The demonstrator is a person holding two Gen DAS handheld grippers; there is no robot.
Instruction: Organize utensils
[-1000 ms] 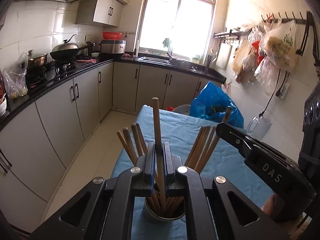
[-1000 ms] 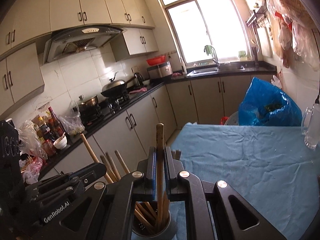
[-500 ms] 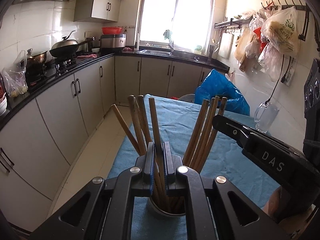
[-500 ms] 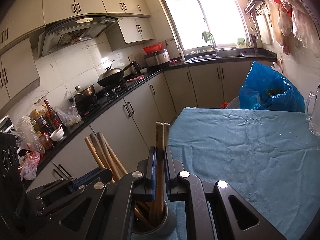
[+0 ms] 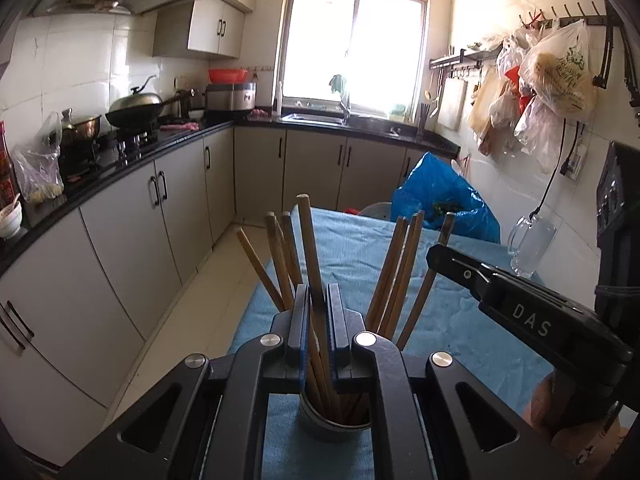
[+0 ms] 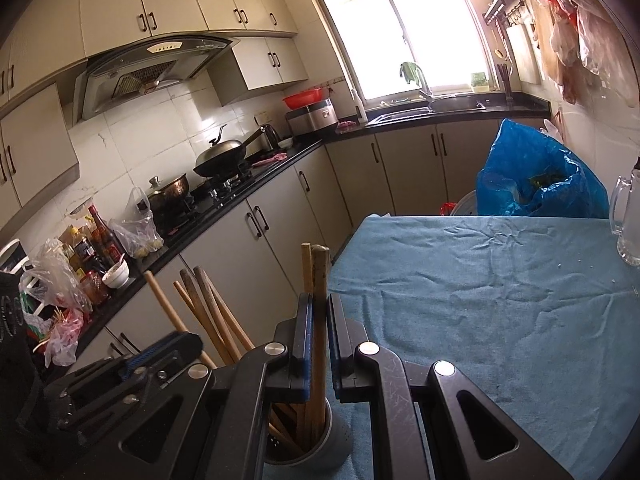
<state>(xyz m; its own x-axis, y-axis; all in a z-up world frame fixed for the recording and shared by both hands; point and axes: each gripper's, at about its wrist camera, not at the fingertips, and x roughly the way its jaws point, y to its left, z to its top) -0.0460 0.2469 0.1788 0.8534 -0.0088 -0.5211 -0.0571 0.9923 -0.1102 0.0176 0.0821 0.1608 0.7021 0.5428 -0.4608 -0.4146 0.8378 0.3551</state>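
A metal utensil cup (image 5: 332, 424) stands on the blue tablecloth (image 5: 452, 320) and holds several wooden chopsticks (image 5: 396, 276). My left gripper (image 5: 318, 300) is just above the cup, its jaws slightly parted around one chopstick (image 5: 308, 248) that stands in the cup. My right gripper (image 6: 318, 308) is also over the cup (image 6: 320, 436), its jaws slightly parted around a chopstick (image 6: 319, 280) resting in it. The right gripper's body (image 5: 532, 320) shows at the right of the left wrist view.
A glass mug (image 6: 628, 216) stands at the cloth's right edge, with a blue plastic bag (image 6: 536, 176) behind the table. Kitchen cabinets and a black counter with a wok (image 6: 220, 156) run along the left. Bags hang on the right wall (image 5: 552, 68).
Both chopsticks have gone down into the cup. Both grippers' jaws have loosened from a tight grip to a small gap around the sticks.
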